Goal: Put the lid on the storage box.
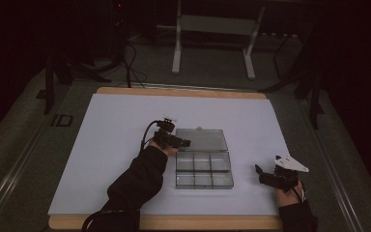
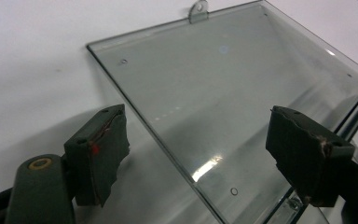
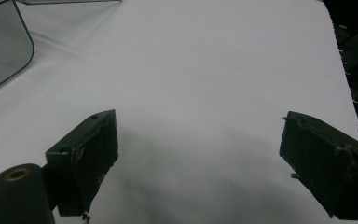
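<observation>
Clear plastic organiser box (image 1: 203, 169) sits open at mid-table on the white sheet (image 1: 111, 145), its lid (image 1: 202, 139) flung back flat on the far side, divided tray toward the person. Left gripper (image 1: 179, 143) hovers low at the lid's left edge; in the left gripper view its jaws straddle that side edge of the lid (image 2: 223, 107), partly open, pads not pressing on anything, nothing held. Right gripper (image 1: 266, 175) rests apart at the right over bare sheet, jaws spread wide, empty (corner of the box just visible in the right gripper view (image 3: 2, 46)). Handling guess: light, stiff, thin, slick plastic, likely to skid on the sheet and flex at the hinge. Best take the lid by its free edge near the small latch tab (image 2: 198, 10), pinching across the thickness; the other gripper may need to steady the tray.
</observation>
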Available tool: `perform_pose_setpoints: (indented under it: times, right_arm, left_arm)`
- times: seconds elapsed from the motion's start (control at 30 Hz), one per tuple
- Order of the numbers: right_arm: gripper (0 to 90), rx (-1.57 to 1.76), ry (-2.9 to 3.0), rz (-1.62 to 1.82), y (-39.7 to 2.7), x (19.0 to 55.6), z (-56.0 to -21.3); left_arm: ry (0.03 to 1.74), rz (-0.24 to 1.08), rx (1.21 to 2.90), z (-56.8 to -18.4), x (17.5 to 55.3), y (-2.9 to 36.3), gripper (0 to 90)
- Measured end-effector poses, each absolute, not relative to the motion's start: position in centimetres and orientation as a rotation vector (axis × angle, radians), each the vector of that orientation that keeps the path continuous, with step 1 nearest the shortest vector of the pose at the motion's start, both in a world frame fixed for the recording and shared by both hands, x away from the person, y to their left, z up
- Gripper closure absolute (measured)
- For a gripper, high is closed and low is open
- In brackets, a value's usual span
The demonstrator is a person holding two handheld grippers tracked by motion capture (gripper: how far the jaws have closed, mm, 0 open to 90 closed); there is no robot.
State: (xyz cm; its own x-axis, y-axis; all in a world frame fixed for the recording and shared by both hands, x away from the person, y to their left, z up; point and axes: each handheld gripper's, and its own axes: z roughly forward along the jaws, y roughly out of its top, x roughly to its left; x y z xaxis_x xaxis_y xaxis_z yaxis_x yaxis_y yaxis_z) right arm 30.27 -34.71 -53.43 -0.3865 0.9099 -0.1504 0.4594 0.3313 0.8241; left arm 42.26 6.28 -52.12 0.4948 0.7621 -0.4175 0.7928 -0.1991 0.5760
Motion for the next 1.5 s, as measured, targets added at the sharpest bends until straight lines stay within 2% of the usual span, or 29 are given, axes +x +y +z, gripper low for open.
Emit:
perform_pose_setpoints:
  times: [0.17,0.47,0.87,1.13,1.5]
  right_arm:
    - [11.3,1.197,1.983,0.938,-34.7,30.3,-53.4]
    - [11.3,1.196,1.986,0.931,-34.7,30.3,-53.5]
    - [11.2,1.205,1.983,0.890,-34.4,30.5,-53.4]
    - [11.2,1.198,2.012,0.948,-33.7,30.7,-51.7]
    - [11.1,1.115,2.052,1.043,-31.0,32.1,-48.7]
  left_arm:
    - [1.271,-0.128,1.936,-52.6,42.5,6.6,23.5]
    - [1.236,-0.189,1.908,-52.6,42.5,7.2,33.1]
    - [1.098,-0.087,1.923,-51.0,41.6,8.2,57.5]
    - [1.060,-0.055,1.913,-50.4,41.1,8.7,67.4]
    - [1.015,-0.015,1.920,-49.7,40.4,9.1,75.5]
